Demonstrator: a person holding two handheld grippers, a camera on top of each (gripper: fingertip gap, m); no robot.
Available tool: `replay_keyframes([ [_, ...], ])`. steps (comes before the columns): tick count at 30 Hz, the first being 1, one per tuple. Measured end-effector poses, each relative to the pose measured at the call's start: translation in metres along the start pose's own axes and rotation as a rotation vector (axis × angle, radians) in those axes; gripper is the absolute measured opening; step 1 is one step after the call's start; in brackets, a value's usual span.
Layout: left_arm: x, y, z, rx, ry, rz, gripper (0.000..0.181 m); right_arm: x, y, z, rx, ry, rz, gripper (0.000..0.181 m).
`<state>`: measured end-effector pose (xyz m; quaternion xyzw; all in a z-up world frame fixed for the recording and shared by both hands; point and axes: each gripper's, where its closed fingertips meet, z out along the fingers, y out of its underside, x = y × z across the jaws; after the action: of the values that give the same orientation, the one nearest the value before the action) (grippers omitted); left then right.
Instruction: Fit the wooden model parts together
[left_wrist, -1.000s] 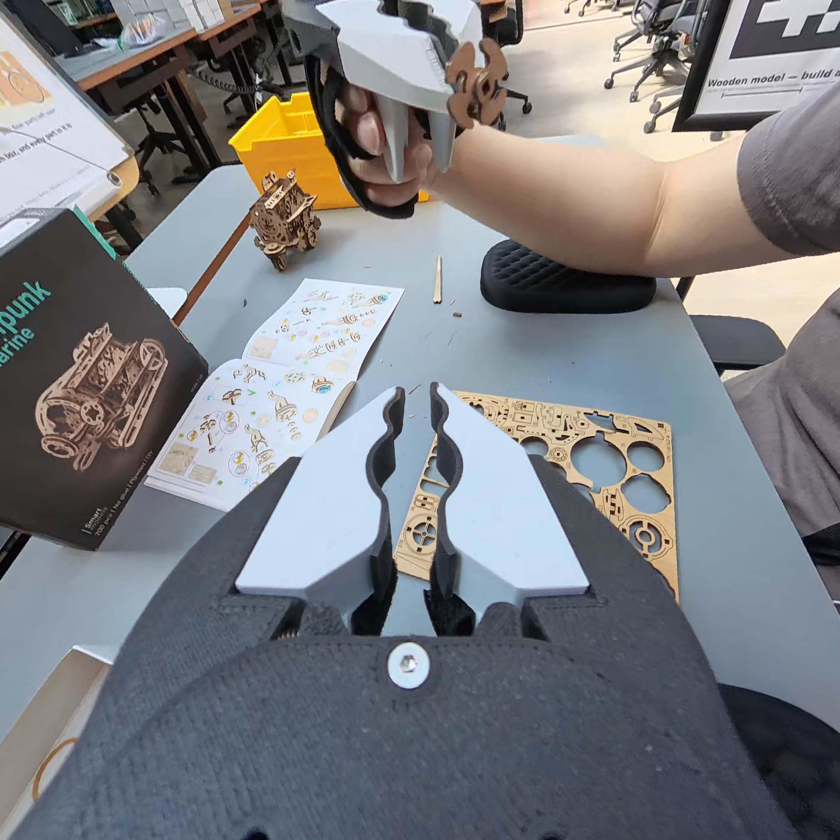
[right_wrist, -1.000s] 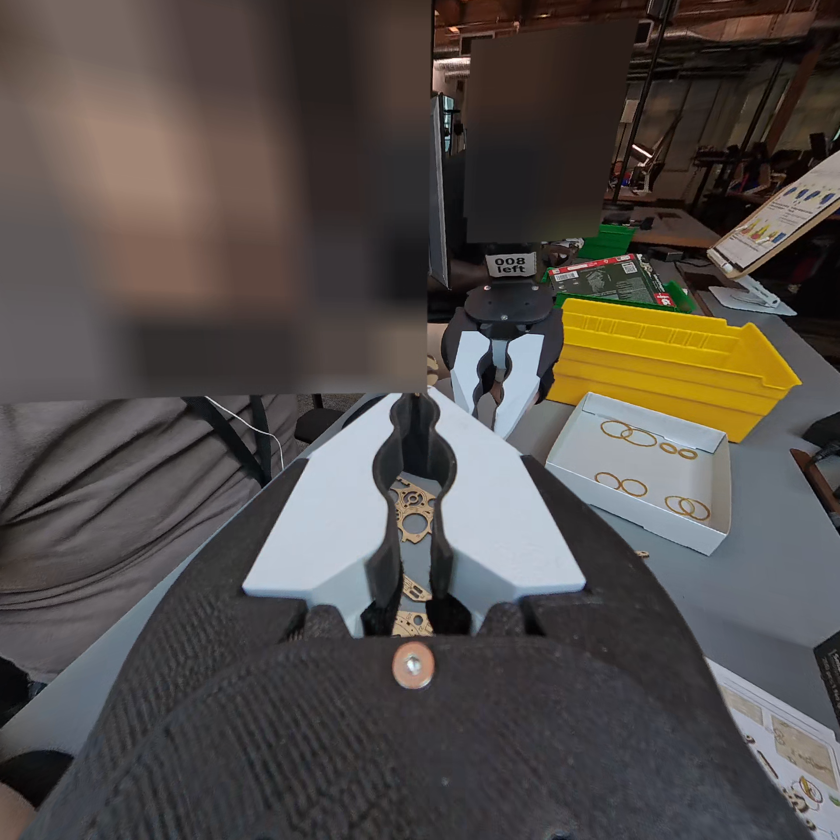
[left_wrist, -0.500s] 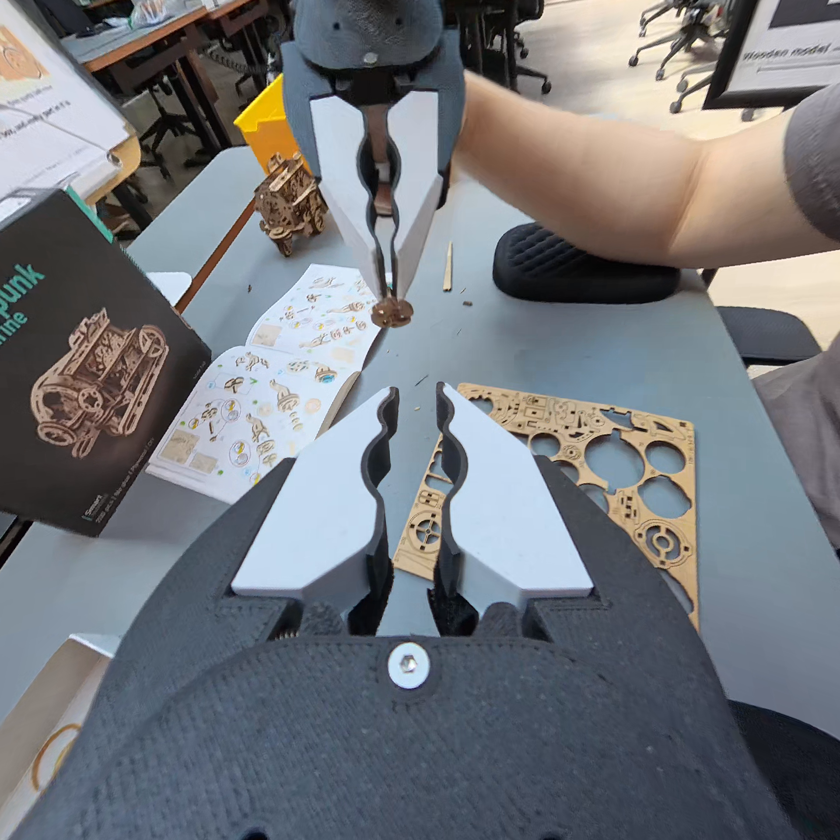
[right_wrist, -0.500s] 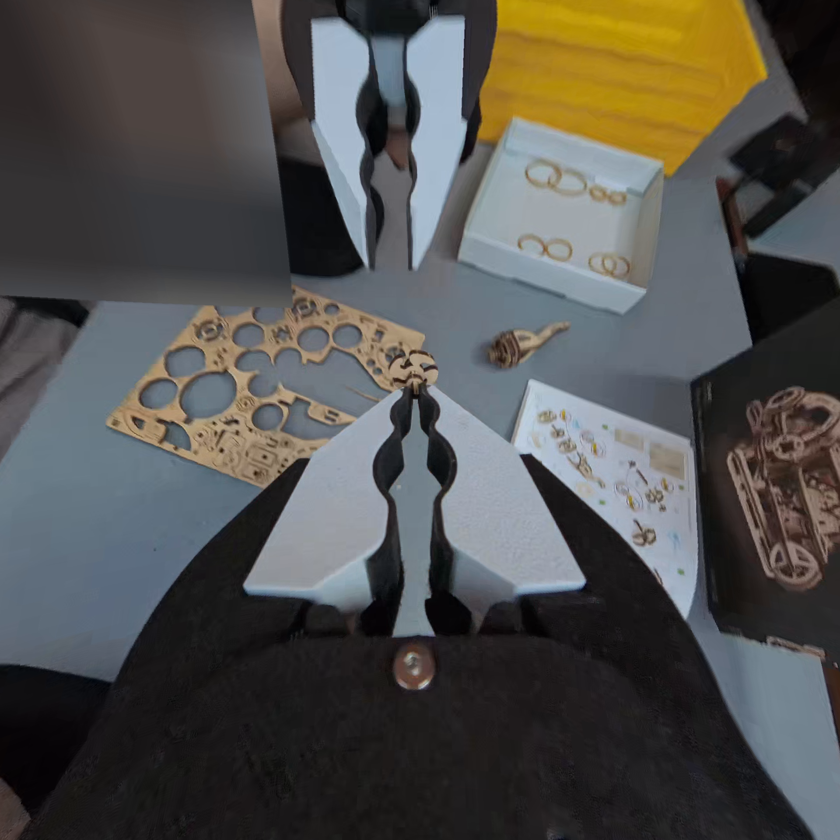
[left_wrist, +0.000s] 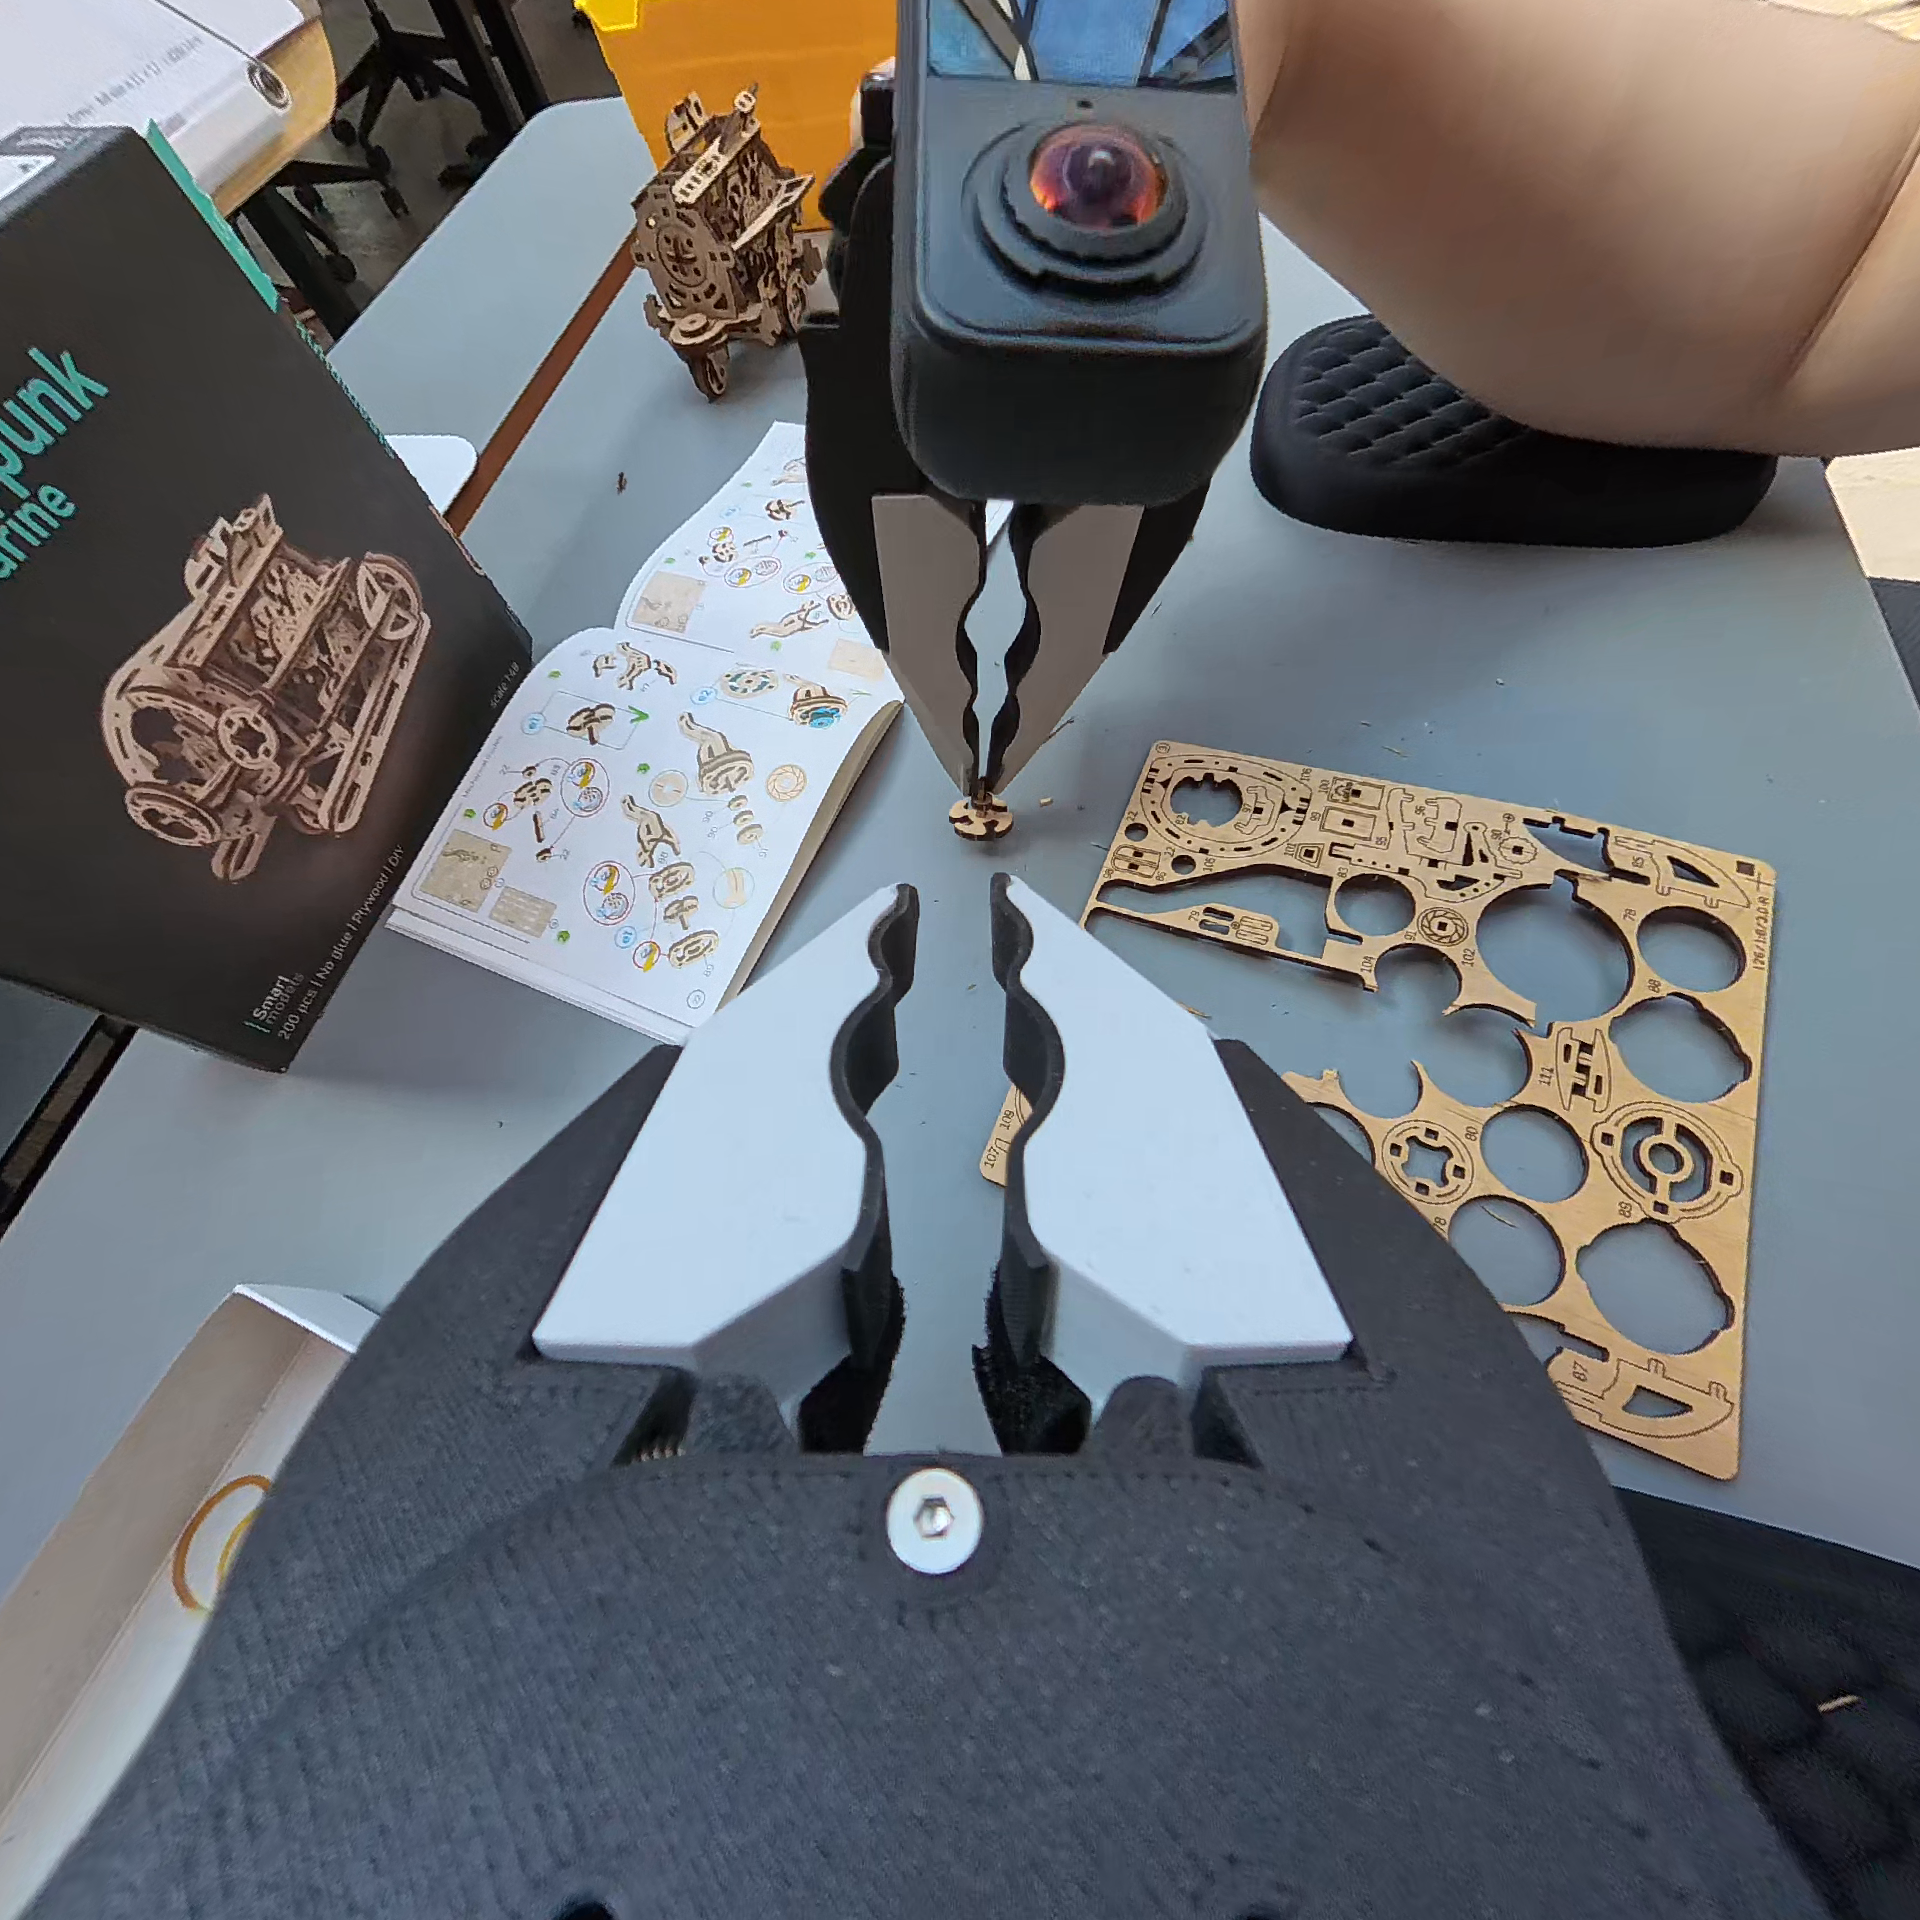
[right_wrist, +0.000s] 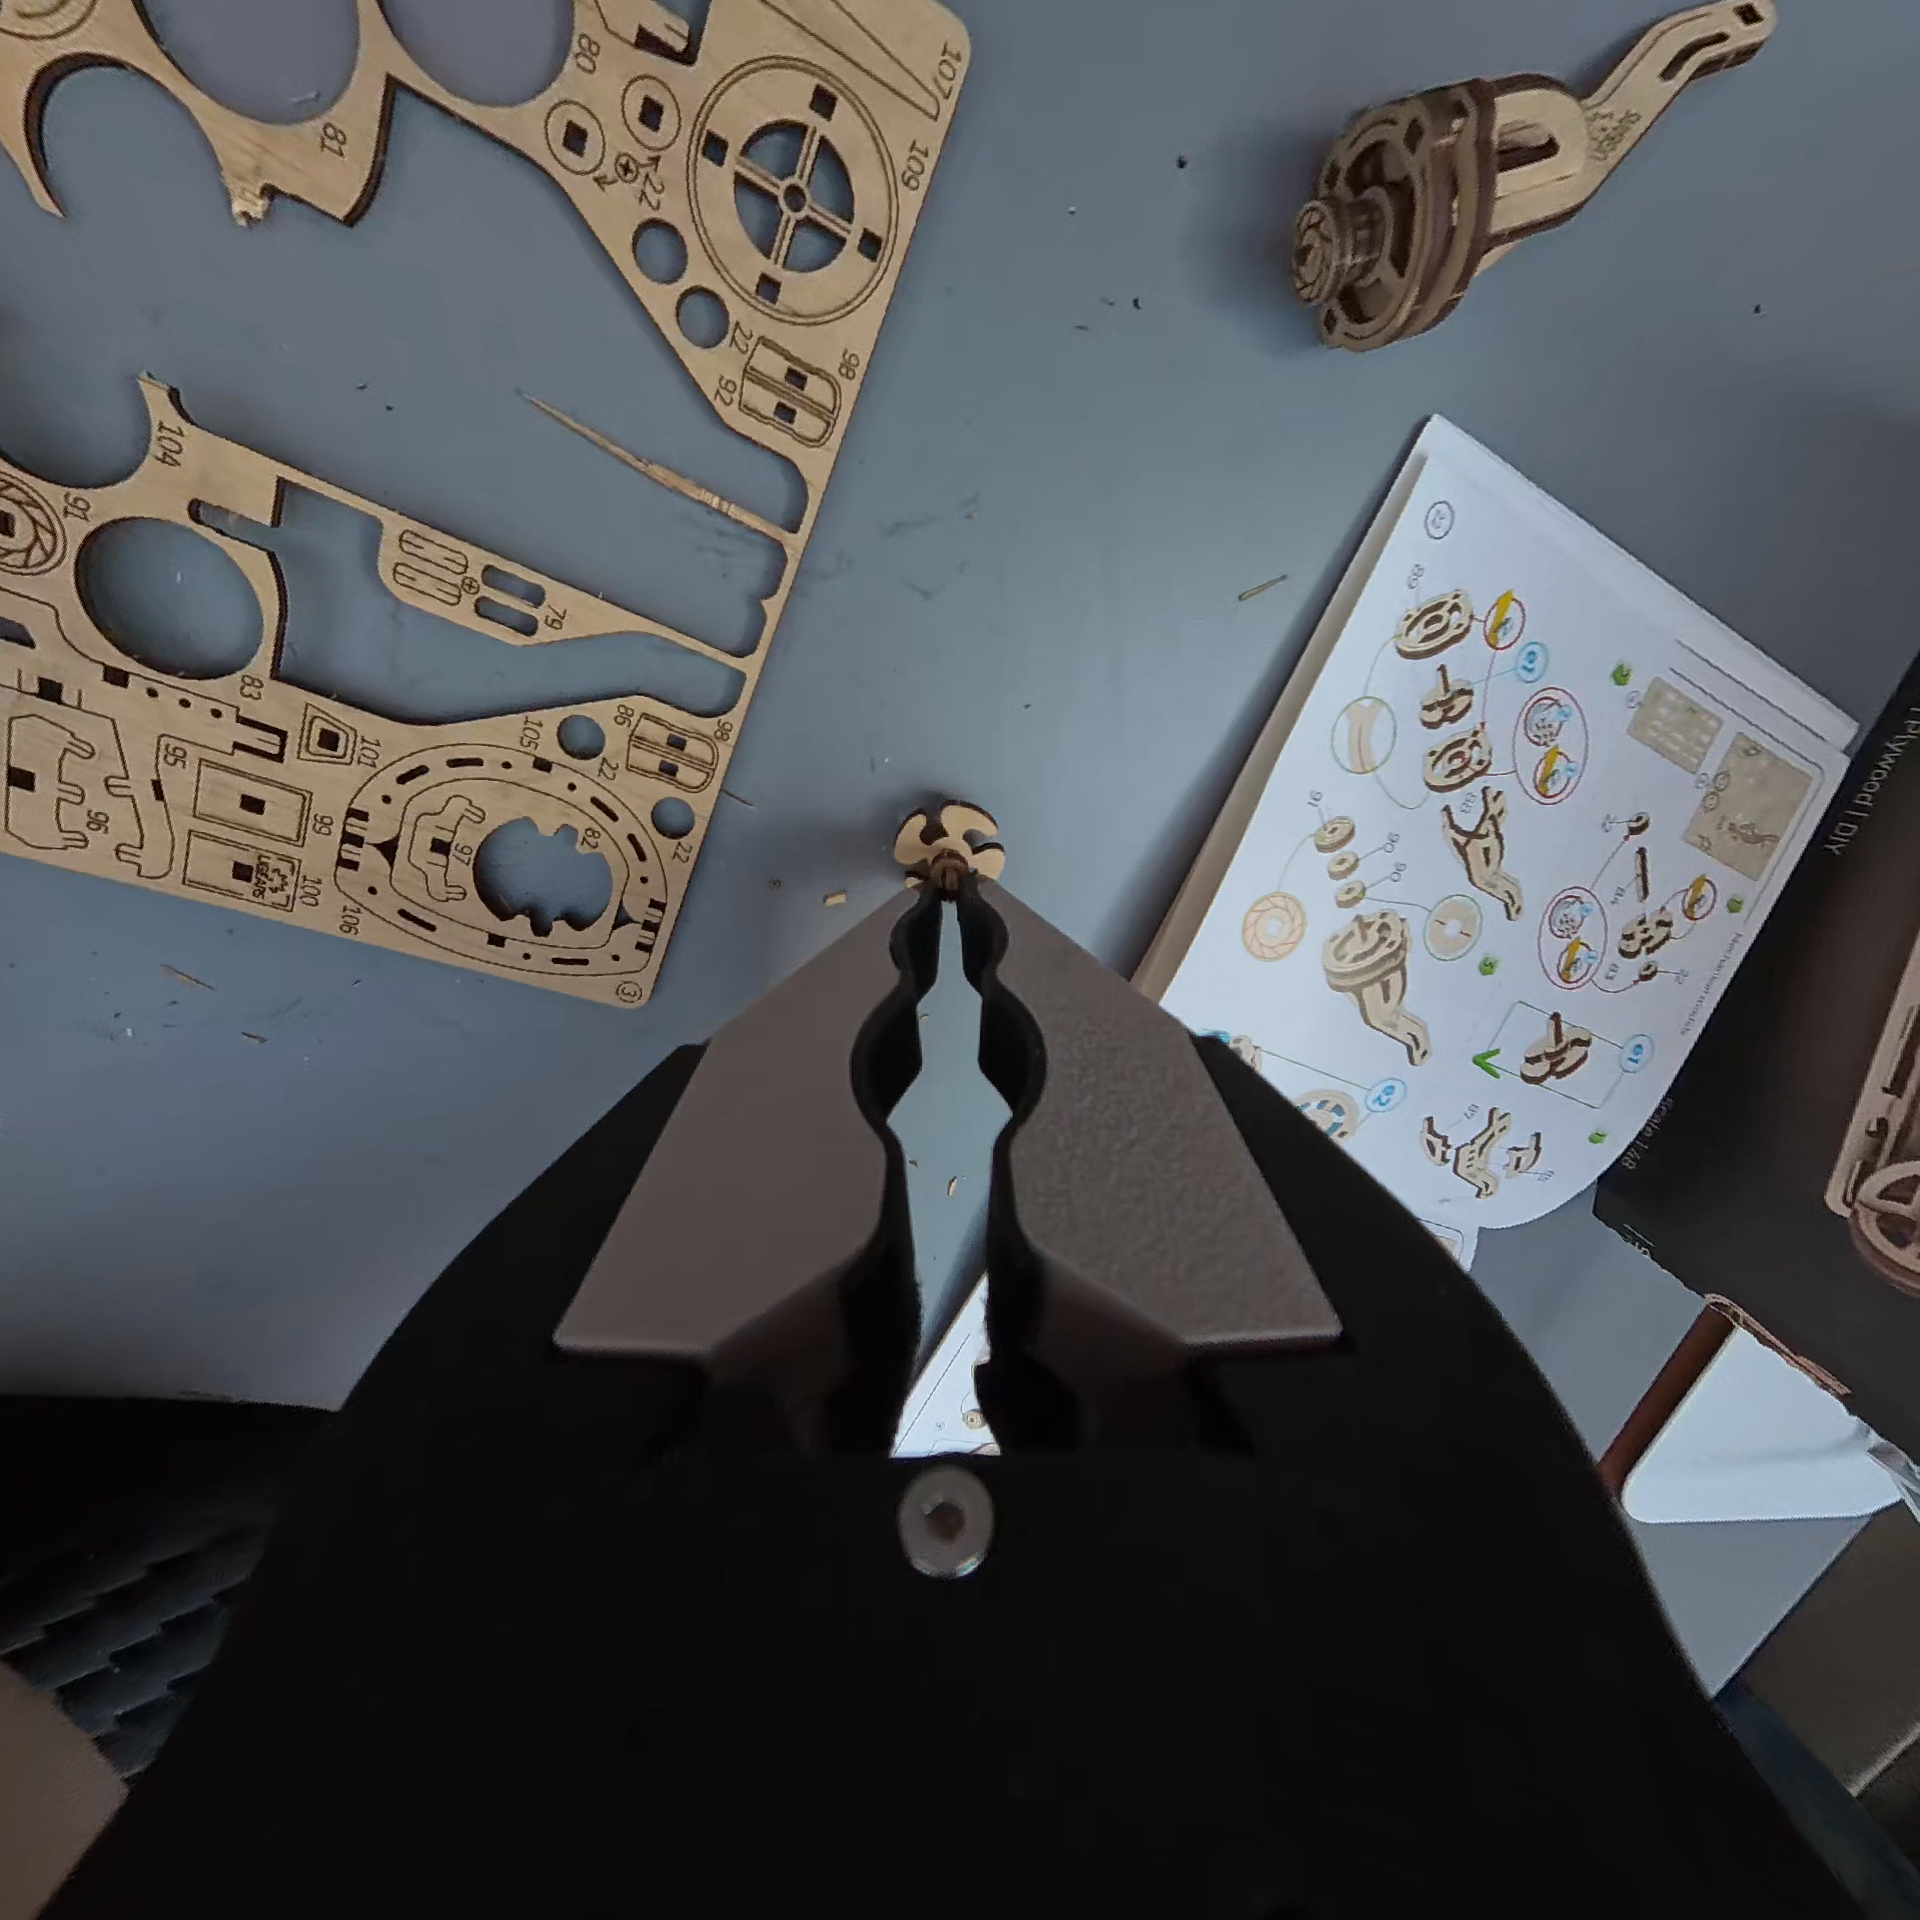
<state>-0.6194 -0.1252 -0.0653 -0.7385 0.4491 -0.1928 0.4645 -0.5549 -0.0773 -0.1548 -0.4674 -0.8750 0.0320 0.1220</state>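
My right gripper (right_wrist: 948, 885) points straight down and is shut on the centre pin of a small slotted wooden disc (right_wrist: 948, 836). It holds the disc at the grey table (right_wrist: 987, 540), between the booklet and the sheet. In the left wrist view the right gripper (left_wrist: 978, 781) and the disc (left_wrist: 980, 818) sit just beyond my left gripper (left_wrist: 951, 896), which is open and empty low over the table. A laser-cut wooden parts sheet (right_wrist: 416, 665) lies left of the disc and also shows in the left wrist view (left_wrist: 1455, 1039). A round wooden sub-assembly (right_wrist: 1455, 197) lies farther off.
An open instruction booklet (left_wrist: 675, 810) and a dark model box (left_wrist: 208, 623) lie on the left. A finished wooden model (left_wrist: 717, 239) stands at the back, and a black wrist pad (left_wrist: 1507, 436) is under the person's arm. A white tray (left_wrist: 135, 1507) is near left. A toothpick (right_wrist: 655, 468) lies on the sheet. My right fingertips sit around 12 cm from my left ones.
The right gripper has swung from raised in the air to pointing down, bringing the disc to the table in front of my left gripper. The left gripper has stayed open.
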Motion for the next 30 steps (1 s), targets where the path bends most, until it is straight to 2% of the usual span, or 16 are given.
replay_keyframes([
  [4, 0.000, -0.001, 0.000, 0.002, 0.001, -0.001, 0.012, 0.003, -0.004, -0.001, 0.026, 0.020, 0.011, 0.013],
  [7, 0.001, -0.001, 0.000, -0.001, -0.001, 0.006, 0.012, 0.010, -0.009, -0.009, 0.128, 0.058, 0.072, 0.021],
  [13, 0.001, -0.005, -0.004, 0.007, -0.011, 0.016, 0.012, 0.010, -0.013, -0.024, 0.612, 0.080, 0.311, 0.020],
  [15, 0.000, -0.005, -0.005, 0.010, -0.013, 0.016, 0.012, 0.003, -0.009, -0.022, 0.701, 0.054, 0.360, 0.017],
  [19, 0.000, -0.006, -0.005, 0.013, -0.014, 0.017, 0.011, 0.002, -0.001, -0.006, 0.665, 0.074, 0.369, 0.013],
  [30, 0.001, -0.008, -0.006, 0.014, -0.014, 0.027, 0.011, 0.004, -0.006, 0.000, 0.675, 0.071, 0.391, 0.012],
])
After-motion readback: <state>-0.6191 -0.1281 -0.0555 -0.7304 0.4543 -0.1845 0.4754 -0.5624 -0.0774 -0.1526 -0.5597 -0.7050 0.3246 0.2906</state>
